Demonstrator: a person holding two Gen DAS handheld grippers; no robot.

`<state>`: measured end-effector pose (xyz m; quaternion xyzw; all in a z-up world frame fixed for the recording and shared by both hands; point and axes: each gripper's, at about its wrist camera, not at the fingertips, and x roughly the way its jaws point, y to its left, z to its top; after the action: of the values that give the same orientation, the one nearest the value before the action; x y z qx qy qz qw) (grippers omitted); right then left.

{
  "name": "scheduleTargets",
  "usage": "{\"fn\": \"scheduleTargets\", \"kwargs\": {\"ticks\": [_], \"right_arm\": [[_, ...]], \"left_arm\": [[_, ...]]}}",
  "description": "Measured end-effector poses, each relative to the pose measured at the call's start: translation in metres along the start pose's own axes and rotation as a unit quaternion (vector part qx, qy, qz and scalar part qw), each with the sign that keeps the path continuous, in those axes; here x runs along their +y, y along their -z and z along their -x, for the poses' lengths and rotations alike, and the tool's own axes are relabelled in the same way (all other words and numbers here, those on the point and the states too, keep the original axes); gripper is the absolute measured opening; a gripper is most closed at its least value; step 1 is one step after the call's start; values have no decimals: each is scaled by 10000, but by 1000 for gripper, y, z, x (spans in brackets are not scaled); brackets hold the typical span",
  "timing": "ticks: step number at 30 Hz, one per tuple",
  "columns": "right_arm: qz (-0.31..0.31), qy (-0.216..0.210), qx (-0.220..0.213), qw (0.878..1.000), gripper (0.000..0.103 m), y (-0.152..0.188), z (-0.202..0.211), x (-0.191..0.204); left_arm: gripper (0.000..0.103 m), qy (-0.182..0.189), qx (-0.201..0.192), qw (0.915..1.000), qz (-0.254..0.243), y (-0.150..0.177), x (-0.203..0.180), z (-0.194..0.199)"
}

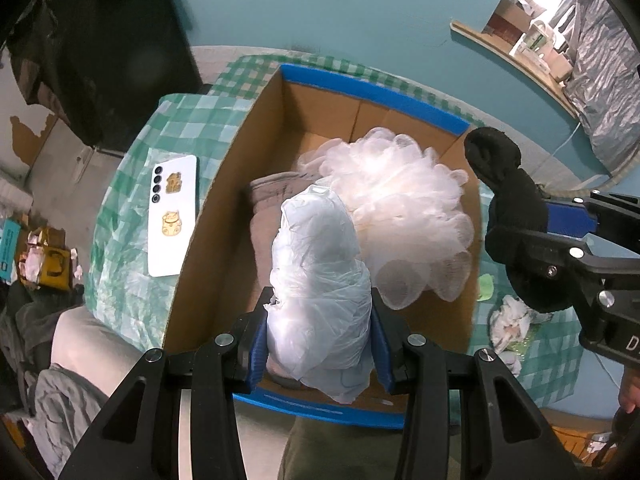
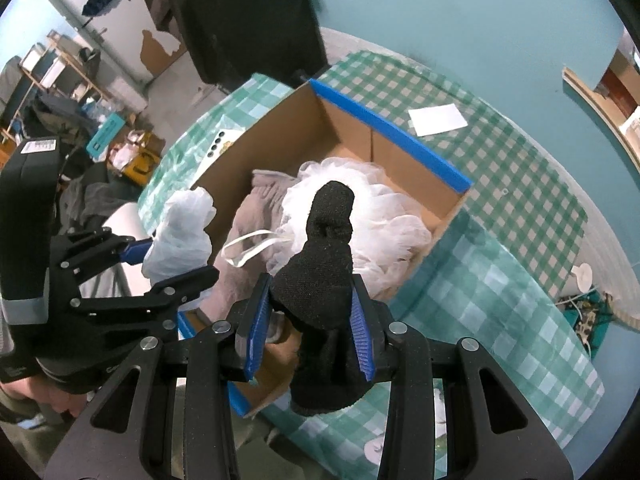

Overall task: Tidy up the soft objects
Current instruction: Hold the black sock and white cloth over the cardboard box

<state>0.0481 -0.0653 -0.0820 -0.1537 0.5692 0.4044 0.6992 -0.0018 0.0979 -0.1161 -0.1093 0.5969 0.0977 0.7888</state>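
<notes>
Cardboard box (image 1: 224,216), blue-taped rim, stands open-topped on the table (image 2: 520,184) with its green checked cloth; it serves as the collecting bin for the soft items.

Contents: white mesh bath pouf (image 1: 400,208), filling the far half, and a grey-pink cloth (image 1: 264,216) lying flat beneath and beside it.

Left claw (image 1: 320,328): clamped on a crumpled white plastic bag (image 1: 320,272), which hangs over the box's near half, apparently positioned for release inside.

Right claw (image 2: 312,320): clamped on a black knit item, probably a sock (image 2: 320,272), held above the box's near edge, just beside the left claw; likely next in.

Outside the box: a white phone (image 1: 172,216) lies back-up on the cloth to one side, and a white paper sheet (image 2: 438,119) on the far side, both clear of the drop zone. Crumpled white scraps (image 1: 510,324) remain on the table.
</notes>
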Motion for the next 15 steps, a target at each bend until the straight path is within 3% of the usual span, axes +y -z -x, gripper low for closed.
{"fn": "scheduleTargets", "kwargs": {"ticks": [15], "right_arm": [[92,-176,360,9992,38,-3,-33,14]], "left_arm": [[48,-121,226,9995,172,7,25,-22]]}}
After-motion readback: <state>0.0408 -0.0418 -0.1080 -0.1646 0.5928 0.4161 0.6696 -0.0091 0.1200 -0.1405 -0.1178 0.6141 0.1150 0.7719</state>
